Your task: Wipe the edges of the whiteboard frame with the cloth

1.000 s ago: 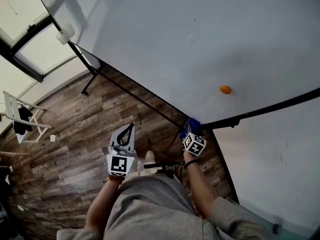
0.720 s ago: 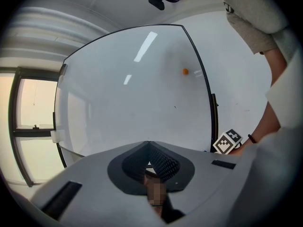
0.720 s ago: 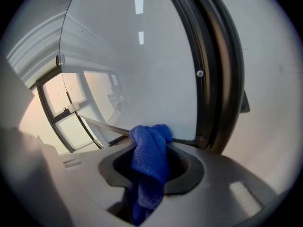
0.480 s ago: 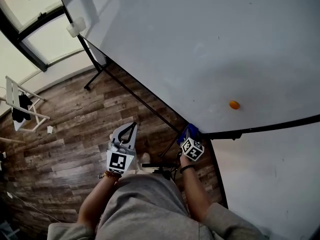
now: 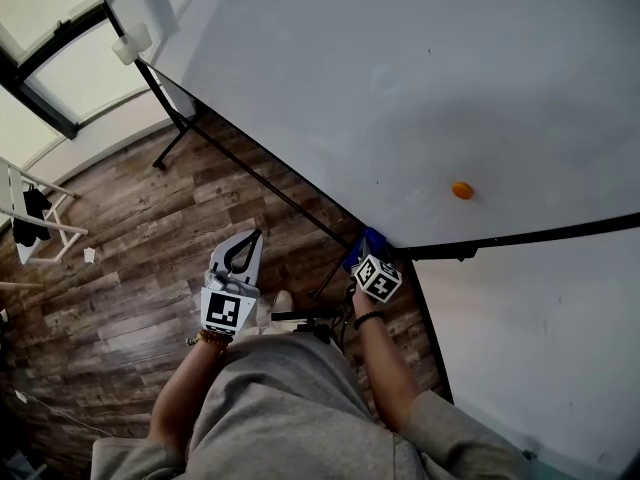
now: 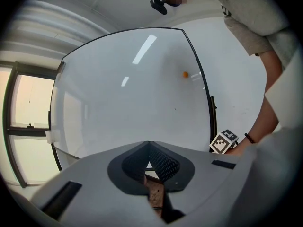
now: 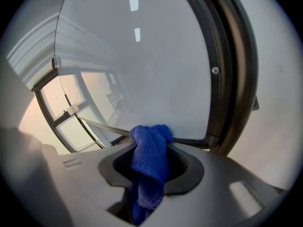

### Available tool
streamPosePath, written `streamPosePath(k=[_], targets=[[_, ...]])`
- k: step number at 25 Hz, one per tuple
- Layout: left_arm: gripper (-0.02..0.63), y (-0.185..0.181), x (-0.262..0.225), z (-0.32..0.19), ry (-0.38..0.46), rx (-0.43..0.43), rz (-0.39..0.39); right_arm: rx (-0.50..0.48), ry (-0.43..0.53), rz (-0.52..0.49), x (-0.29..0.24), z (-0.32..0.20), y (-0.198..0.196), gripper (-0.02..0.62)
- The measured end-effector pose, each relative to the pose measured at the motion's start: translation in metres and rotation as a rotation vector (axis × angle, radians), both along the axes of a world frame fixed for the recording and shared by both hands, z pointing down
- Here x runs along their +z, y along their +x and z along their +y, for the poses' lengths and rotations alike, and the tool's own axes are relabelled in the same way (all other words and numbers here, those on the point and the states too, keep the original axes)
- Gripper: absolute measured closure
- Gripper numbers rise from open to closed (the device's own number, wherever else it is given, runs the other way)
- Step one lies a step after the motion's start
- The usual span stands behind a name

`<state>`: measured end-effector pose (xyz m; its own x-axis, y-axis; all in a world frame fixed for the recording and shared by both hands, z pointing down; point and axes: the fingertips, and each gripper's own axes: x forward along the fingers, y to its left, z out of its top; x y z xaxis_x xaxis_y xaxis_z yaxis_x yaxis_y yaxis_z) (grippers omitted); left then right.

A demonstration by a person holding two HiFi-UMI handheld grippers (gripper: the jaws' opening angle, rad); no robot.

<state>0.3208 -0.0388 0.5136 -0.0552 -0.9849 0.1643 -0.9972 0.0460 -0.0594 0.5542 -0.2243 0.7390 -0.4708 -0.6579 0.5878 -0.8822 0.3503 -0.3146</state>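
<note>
Closest in, the left gripper hangs low at the person's side over the wood floor. Its jaws are brought together at the tips with nothing between them.

Just beyond, the right gripper is clamped on the cloth, a bright blue, loosely woven piece bunched into a thick fold. Most of it sits down in the throat of the jaws. A rounded wad stands above the tips and a tail hangs below.

The cloth looks light and soft, so it should mould to an edge rather than scrape it. It will also slide through a loose hold, so a firm bite on the middle of the bunch, as here, seems the right place. That leaves the wad free to do the wiping.

The wad lies at the lower corner of the whiteboard frame, a dark, smooth band with a small screw. It appears to touch the bottom rail beside that corner.

Past it the whiteboard spreads pale and glossy, bare except for an orange dot near the right edge. Its black stand slants down to the floor, and a window lies farthest off.
</note>
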Motion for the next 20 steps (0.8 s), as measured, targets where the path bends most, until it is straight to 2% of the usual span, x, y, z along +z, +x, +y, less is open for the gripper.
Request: streamPosePath(k=[6,15,20], targets=[[0.597,-0.007,0.003,0.006,0.0,-0.018,0.013,0.008,-0.03,-0.018,0.002,-0.001,-0.015,0.454],[0.598,-0.041,0.003,0.018,0.007,-0.05,-0.024,0.034,-0.041,-0.045,0.004,-0.004,-0.035,0.454],[0.598,-0.048,0.004,0.017,0.0,-0.05,-0.017,0.035,-0.046,-0.043,0.002,-0.003,-0.042,0.454]])
